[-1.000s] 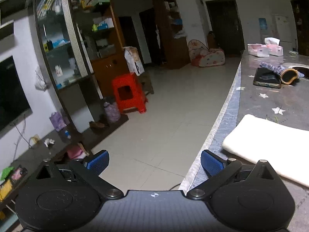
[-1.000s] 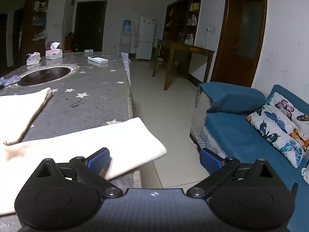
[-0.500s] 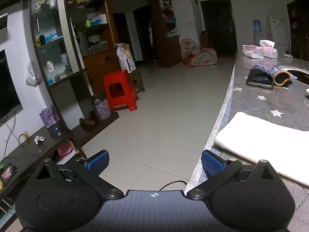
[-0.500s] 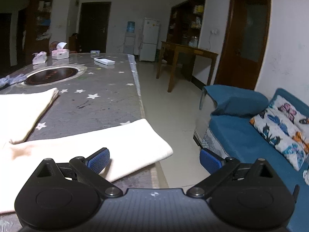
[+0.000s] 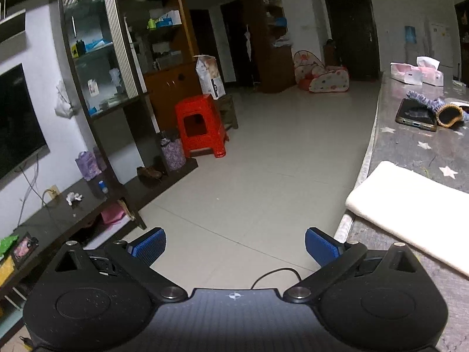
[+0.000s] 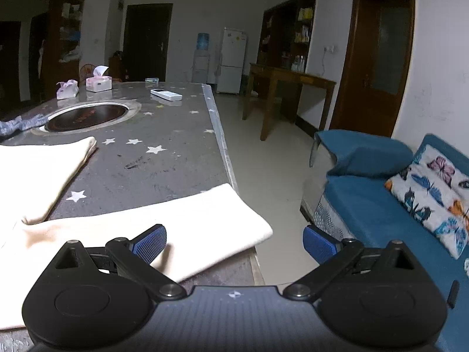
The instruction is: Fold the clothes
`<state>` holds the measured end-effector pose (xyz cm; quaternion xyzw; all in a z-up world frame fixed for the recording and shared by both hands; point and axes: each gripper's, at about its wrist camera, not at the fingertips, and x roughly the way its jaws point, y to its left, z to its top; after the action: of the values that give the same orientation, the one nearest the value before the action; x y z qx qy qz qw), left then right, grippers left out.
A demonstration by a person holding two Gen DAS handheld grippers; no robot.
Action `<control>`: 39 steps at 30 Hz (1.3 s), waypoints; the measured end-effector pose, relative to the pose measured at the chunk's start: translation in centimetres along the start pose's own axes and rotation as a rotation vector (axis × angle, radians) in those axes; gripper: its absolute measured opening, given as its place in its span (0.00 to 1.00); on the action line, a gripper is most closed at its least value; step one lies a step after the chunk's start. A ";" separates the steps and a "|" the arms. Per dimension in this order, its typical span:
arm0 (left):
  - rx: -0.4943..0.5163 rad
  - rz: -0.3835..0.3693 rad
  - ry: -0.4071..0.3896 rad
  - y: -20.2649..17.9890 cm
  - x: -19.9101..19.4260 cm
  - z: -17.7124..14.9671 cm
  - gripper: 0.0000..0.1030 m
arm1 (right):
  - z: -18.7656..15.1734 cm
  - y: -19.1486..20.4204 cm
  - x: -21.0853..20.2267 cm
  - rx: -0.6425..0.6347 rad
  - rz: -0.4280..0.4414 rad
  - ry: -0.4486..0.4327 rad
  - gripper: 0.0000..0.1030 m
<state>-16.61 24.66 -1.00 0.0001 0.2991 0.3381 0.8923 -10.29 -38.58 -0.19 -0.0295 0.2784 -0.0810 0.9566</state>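
Here the left gripper (image 5: 234, 243) has its blue ribbed pads spread wide with nothing between them, hanging over the tiled floor just off the table's edge. The cream-white soft cloth garment (image 5: 410, 208) lies to this claw's right, one end resting on the grey star-printed table (image 5: 425, 149) near its border.

The right gripper (image 6: 234, 242) is likewise spread and empty, with its left pad (image 6: 149, 242) over the other end of the cream-white garment (image 6: 176, 228) and its right pad beyond the table's corner, above the floor beside the blue fabric sofa (image 6: 372, 205). The garment's long axis seems to run along the near table edge, crosswise to both claws, so each end sits inboard of its gripper. The right claw looks nearer to cloth; a second cream piece (image 6: 38, 170) lies farther in, to its left.
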 end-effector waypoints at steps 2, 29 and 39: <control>0.011 0.002 0.002 -0.1 -0.2 0.0 1.00 | 0.2 -0.1 -0.2 0.012 0.000 -0.009 0.98; 0.120 -0.303 -0.042 -6.7 -6.8 2.4 1.00 | 1.0 2.5 -2.5 -0.068 0.116 0.050 0.99; 0.233 -0.500 -0.082 -12.5 -10.4 2.4 1.00 | 0.9 0.4 -1.4 0.077 0.146 0.119 0.89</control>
<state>-13.92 9.22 3.93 0.0427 0.2904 0.0706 0.9533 -10.95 -37.93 1.30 0.0326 0.3330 -0.0233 0.9421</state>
